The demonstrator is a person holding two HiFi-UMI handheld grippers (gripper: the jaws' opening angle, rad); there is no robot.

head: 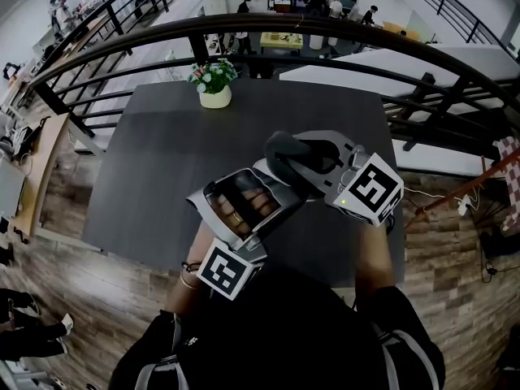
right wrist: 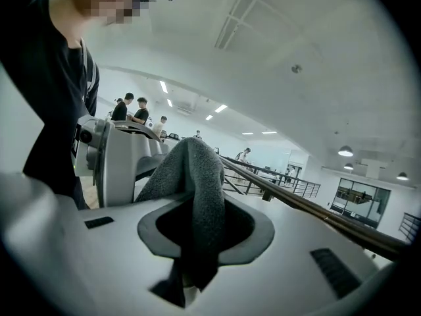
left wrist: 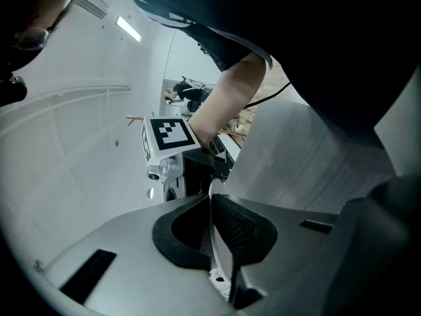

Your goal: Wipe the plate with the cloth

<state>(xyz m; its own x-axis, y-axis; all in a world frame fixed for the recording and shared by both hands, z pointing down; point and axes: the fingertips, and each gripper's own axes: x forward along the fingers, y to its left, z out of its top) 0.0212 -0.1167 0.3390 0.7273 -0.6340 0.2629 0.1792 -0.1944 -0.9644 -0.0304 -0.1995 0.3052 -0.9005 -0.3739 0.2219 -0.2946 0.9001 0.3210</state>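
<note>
- Broadly, you are on a level with a wood-plank floor point(head: 455, 242). A curved black railing point(head: 325, 35) arcs across the top of the head view, and people point(head: 58, 10) stand beyond it.
- The dark grey table point(head: 154, 169) fills the middle of that view, its matte top running from the railing side down to your body.
- The plate point(left wrist: 296, 157) is the biggest thing you hold. In the left gripper view its pale, streaked face spreads to the upper right. Its thin rim runs down between the jaws, so it stands on edge.
- Your left gripper point(left wrist: 212, 206) is closed almost all the way, its black pads pinching that rim.
- Your right gripper point(right wrist: 200, 206) is clamped on the grey cloth point(right wrist: 197, 170), which humps up above the jaws while a corner hangs below them.
- Only the head view shows both grippers together, right of centre over the table, with the cloth a dark lump between them. You cannot tell there whether cloth and plate touch.
- Only the left gripper view shows your bare forearm point(left wrist: 223, 104) and, at centre left, the right gripper's marker cube point(left wrist: 170, 133).
- Only the right gripper view shows the ceiling lights point(right wrist: 345, 151) at the right and the left gripper's pale body at the left.
- The one container is the cream pot point(head: 215, 97) at the table's far edge, top centre. It holds small pale flowers point(head: 213, 73) with green leaves.
</note>
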